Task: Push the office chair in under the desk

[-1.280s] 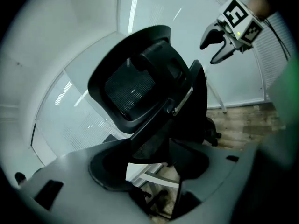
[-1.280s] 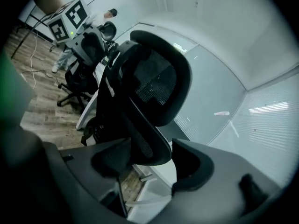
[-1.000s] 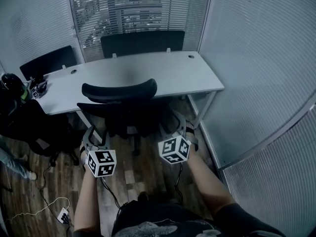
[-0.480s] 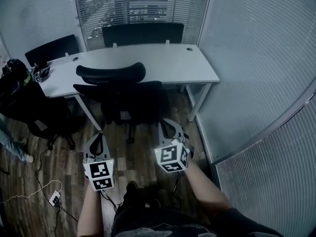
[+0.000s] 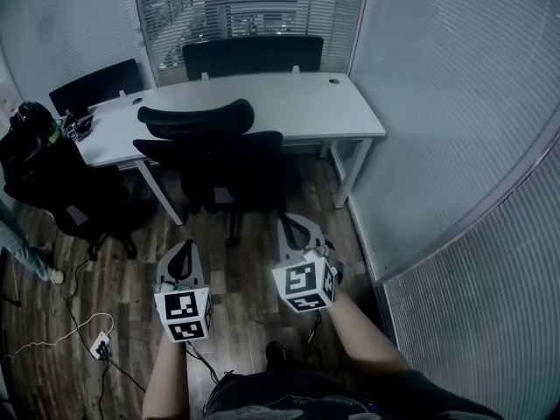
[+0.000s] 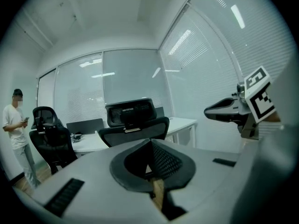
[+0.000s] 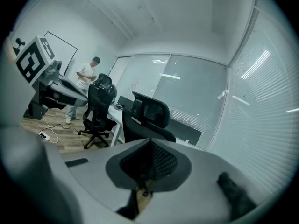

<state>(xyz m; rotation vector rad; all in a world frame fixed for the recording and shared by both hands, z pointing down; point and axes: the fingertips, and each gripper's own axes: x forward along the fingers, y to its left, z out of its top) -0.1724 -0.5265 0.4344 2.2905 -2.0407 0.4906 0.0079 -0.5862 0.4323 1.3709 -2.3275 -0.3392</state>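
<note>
The black office chair (image 5: 214,160) stands at the front edge of the white desk (image 5: 289,103), its headrest (image 5: 197,116) over the desk's edge. Both grippers hang well back from it above the wooden floor. My left gripper (image 5: 182,254) is shut with nothing in it, and my right gripper (image 5: 296,227) is shut and empty too. In the left gripper view the chair (image 6: 135,120) is straight ahead past the closed jaws (image 6: 150,147), with the right gripper (image 6: 231,111) beside it. The right gripper view shows the chair (image 7: 149,115) and the left gripper (image 7: 51,90).
A second black chair (image 5: 74,191) with dark gear on it stands at the left, another chair (image 5: 254,55) behind the desk. Glass walls with blinds (image 5: 455,112) close the right side. A power strip (image 5: 98,346) and cable lie on the floor. A person (image 6: 16,134) stands at the left.
Both grippers have drawn back from the sides of the chair toward me, and their spread jaws have closed. The chair now stands apart from them at the desk.
</note>
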